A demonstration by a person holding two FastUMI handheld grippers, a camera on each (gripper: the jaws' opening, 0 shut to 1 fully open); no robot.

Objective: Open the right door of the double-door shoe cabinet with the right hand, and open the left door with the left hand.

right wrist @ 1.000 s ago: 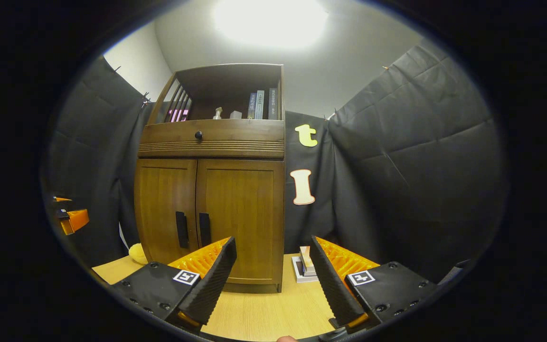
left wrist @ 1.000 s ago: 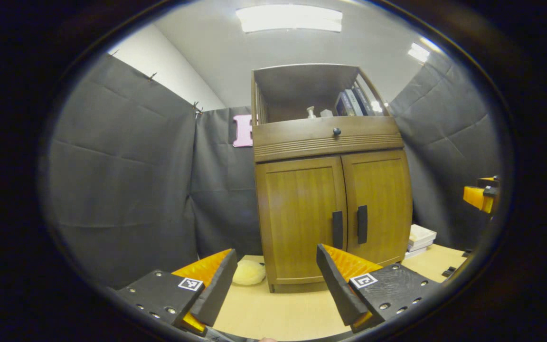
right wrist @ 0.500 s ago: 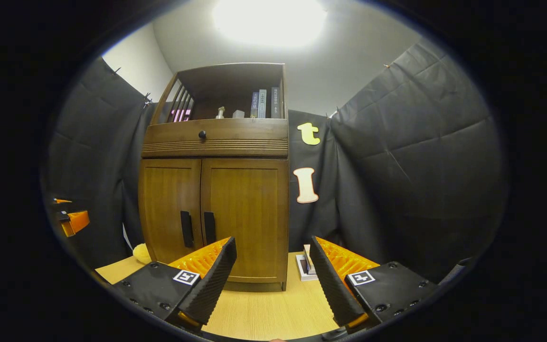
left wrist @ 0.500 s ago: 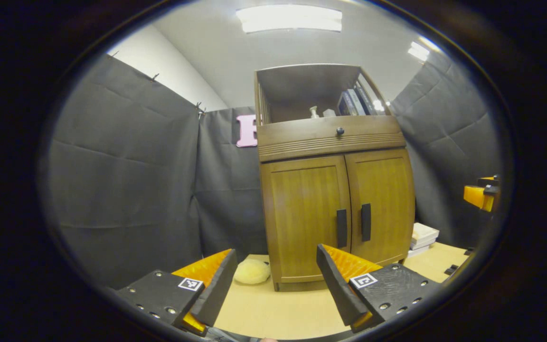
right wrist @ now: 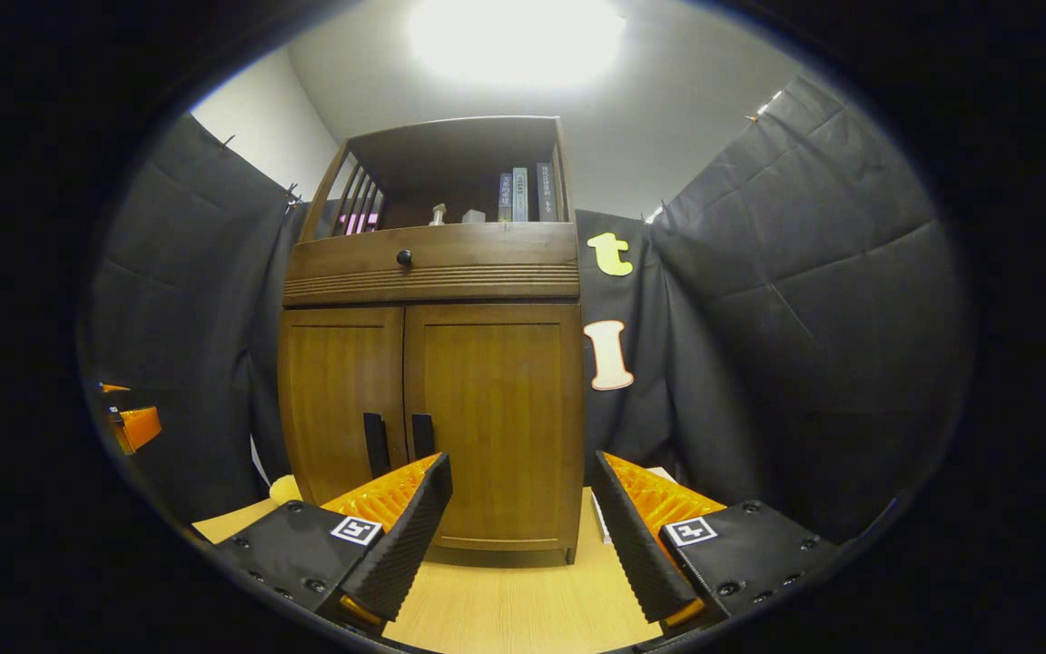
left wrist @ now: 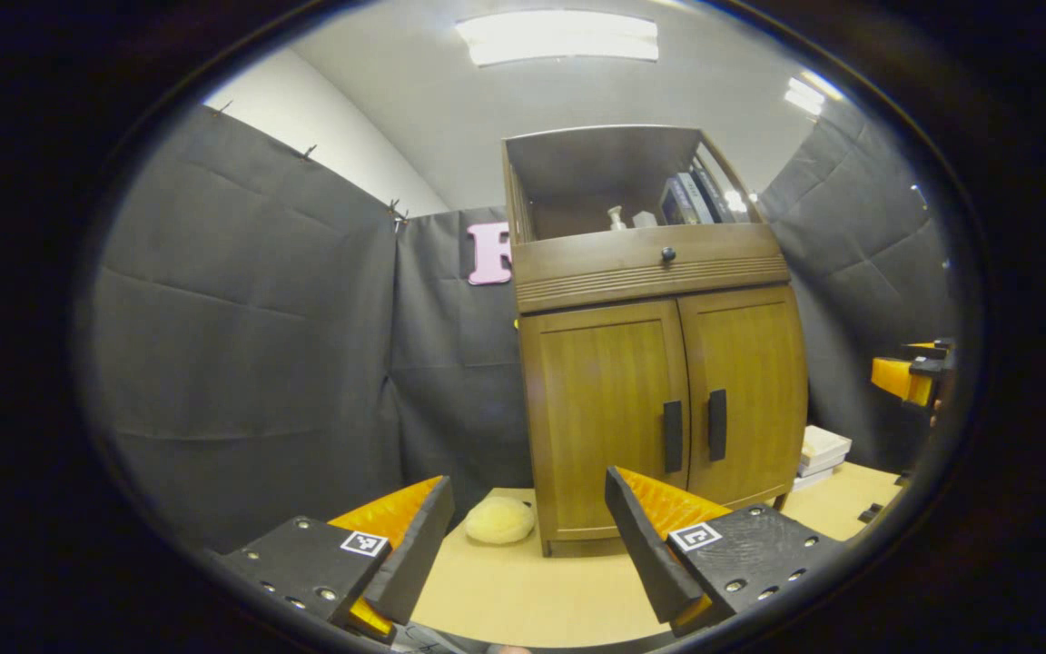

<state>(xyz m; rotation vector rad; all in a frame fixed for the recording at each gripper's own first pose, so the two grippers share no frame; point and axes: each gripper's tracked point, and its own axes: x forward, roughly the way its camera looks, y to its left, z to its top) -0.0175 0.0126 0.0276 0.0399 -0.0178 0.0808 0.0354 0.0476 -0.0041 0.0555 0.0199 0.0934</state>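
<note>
Left gripper view: low above the tabletop [left wrist: 523, 590], facing the cabinet [left wrist: 659, 363] from its left front, some way off. Right gripper view: low, nearer, from the right front. Both views share the cabinet [right wrist: 437, 363] front and tabletop.

Left gripper [left wrist: 523, 536]: two wedge-shaped fingers, each on a flat plate w/ small round screws near the outer edges. Each plate has one small square tag, black-and-white pattern, just behind the finger base. Inner faces of the fingers are ribbed, outer side faces smooth.

Right gripper [right wrist: 521, 531]: same build, two wedge fingers on flat screwed plates, one square patterned tag per plate behind each finger. Here the side faces of the fingers [right wrist: 405, 536] have a fine ridged texture, and the inner faces have cross ribs.
</note>
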